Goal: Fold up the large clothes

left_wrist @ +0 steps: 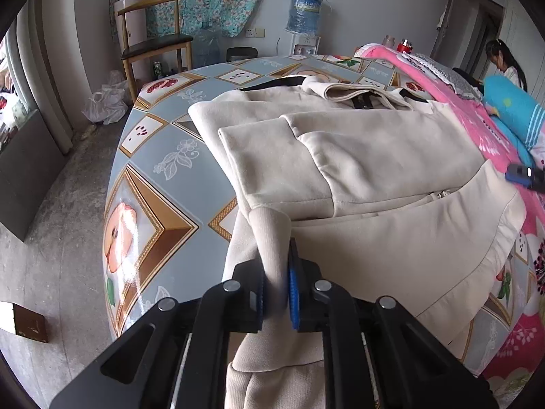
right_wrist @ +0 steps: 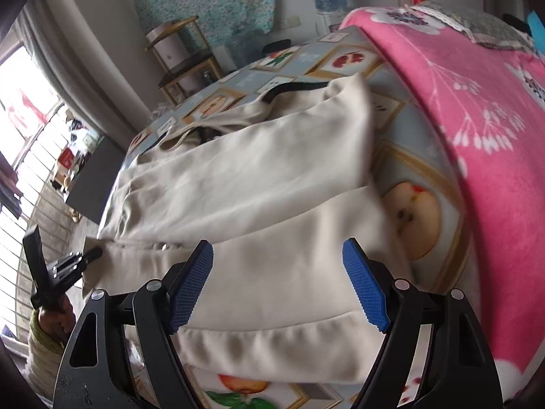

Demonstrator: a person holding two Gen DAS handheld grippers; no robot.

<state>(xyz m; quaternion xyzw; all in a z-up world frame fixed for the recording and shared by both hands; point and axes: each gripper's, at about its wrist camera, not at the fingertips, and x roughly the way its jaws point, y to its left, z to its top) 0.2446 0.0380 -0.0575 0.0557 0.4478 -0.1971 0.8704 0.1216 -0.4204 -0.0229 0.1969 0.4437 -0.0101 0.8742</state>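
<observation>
A large cream jacket (left_wrist: 374,156) lies on a table with a fruit-print cloth (left_wrist: 160,177), sleeves folded over its front. My left gripper (left_wrist: 276,293) is shut on the ribbed cuff (left_wrist: 270,238) of one sleeve at the jacket's near left edge. In the right wrist view the jacket (right_wrist: 259,184) fills the middle. My right gripper (right_wrist: 277,289) is open, its blue pads (right_wrist: 364,286) spread just above the jacket's hem (right_wrist: 272,344). The left gripper (right_wrist: 90,255) shows at the far left of that view, held by a hand.
A pink floral blanket (right_wrist: 477,136) covers the table's right side, with a blue pillow (left_wrist: 514,109) on it. A wooden chair (left_wrist: 153,41), water dispenser (left_wrist: 305,10) and plastic bags (left_wrist: 105,99) stand beyond the table. A person (left_wrist: 504,61) sits at far right.
</observation>
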